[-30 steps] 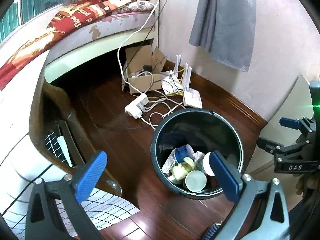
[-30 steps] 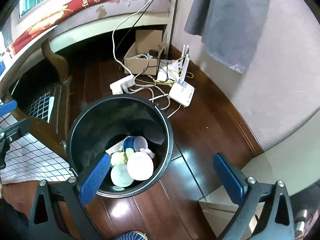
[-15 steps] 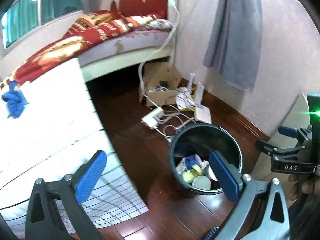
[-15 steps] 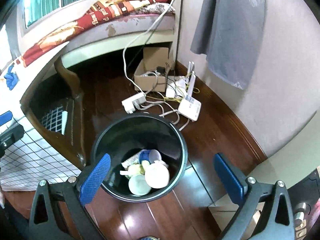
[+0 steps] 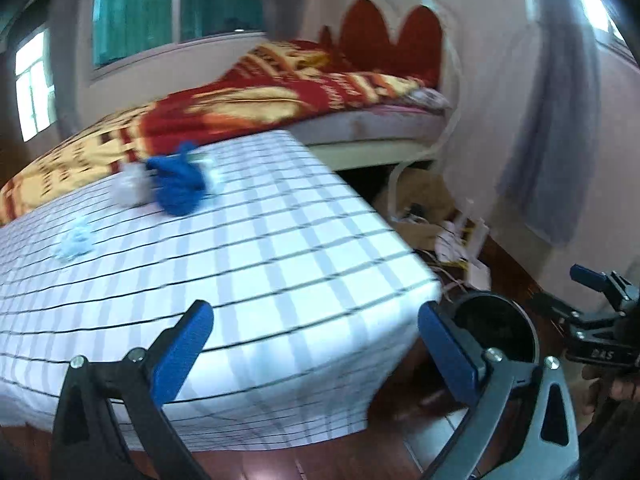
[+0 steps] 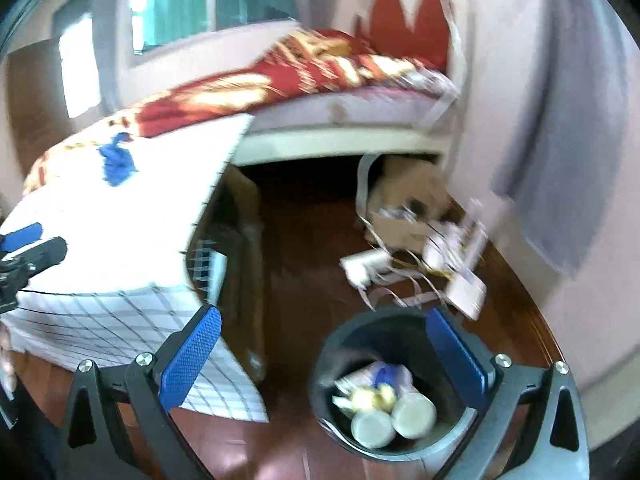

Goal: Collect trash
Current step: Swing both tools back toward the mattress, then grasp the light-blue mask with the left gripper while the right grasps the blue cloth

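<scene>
Judging by the bin (image 6: 394, 394), already holding cups and scraps on the floor by the table (image 5: 280, 280), collecting is partly done; a blue wad (image 5: 178, 186) and pale wads (image 5: 76, 240) remain on the tablecloth. Left gripper (image 5: 316, 350) and right gripper (image 6: 324, 354) gape wide, empty. Lettering on the right gripper's body is too blurred to read.

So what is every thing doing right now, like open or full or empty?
Left gripper: open, holding nothing.
Right gripper: open, holding nothing.
Black trash bin: upright on the floor, uncovered, trash and cups at the bottom.
Blue crumpled wad: lying on the checked tablecloth, not yet collected.
White crumpled wad: on the cloth beside the blue one.
Pale blue wad: lying apart on the cloth.
Cardboard box: open on the floor.
</scene>
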The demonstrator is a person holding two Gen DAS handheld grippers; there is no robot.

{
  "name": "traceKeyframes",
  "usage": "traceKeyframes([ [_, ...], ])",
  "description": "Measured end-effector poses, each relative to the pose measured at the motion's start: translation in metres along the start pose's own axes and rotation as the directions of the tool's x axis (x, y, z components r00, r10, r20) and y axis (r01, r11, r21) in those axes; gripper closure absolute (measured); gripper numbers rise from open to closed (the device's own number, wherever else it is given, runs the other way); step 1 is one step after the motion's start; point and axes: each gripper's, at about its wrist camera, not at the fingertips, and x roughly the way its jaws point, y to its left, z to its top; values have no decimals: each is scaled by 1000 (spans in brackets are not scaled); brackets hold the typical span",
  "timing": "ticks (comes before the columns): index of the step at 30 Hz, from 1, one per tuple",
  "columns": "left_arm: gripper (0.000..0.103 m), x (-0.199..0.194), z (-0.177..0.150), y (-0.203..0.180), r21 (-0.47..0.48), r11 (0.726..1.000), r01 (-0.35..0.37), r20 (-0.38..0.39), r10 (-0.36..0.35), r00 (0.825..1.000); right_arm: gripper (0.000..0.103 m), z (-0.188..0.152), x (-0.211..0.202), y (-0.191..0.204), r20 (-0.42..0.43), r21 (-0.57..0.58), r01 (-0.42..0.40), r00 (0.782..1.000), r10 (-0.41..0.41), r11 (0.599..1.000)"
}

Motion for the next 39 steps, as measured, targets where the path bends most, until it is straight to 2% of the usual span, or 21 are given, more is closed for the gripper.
traceKeyframes([
  [4,1,-10,-4,46,-60,995,-81,16,82,997,0,19,10,47,23,-57,-90,996,91,994],
  [7,1,-18,-9,78,-106,986,-127,22,130,991,0,34,14,92,38,-147,-143,988,150,979],
  [9,1,-24,-11,103,-143,977,-155,25,160,987,0,42,18,113,27,-177,-147,988,154,973],
  [13,1,-32,-17,150,-219,954,-205,22,215,976,0,62,30,151,1,-198,-224,974,229,954],
  [19,1,-26,-15,195,-253,929,-269,1,278,960,0,97,53,213,-20,-268,-295,953,301,917],
  [27,2,-1,1,237,-262,920,-293,-13,300,954,0,134,99,268,-47,-322,-332,941,335,887],
  [30,3,16,6,247,-281,919,-276,-38,277,960,0,146,125,285,-76,-318,-337,941,331,886],
  [37,3,58,20,262,-277,923,-268,-77,257,963,0,164,178,309,-146,-278,-356,934,327,892],
  [39,7,74,27,268,-271,924,-269,-103,250,963,1,168,191,314,-162,-271,-358,932,325,893],
])
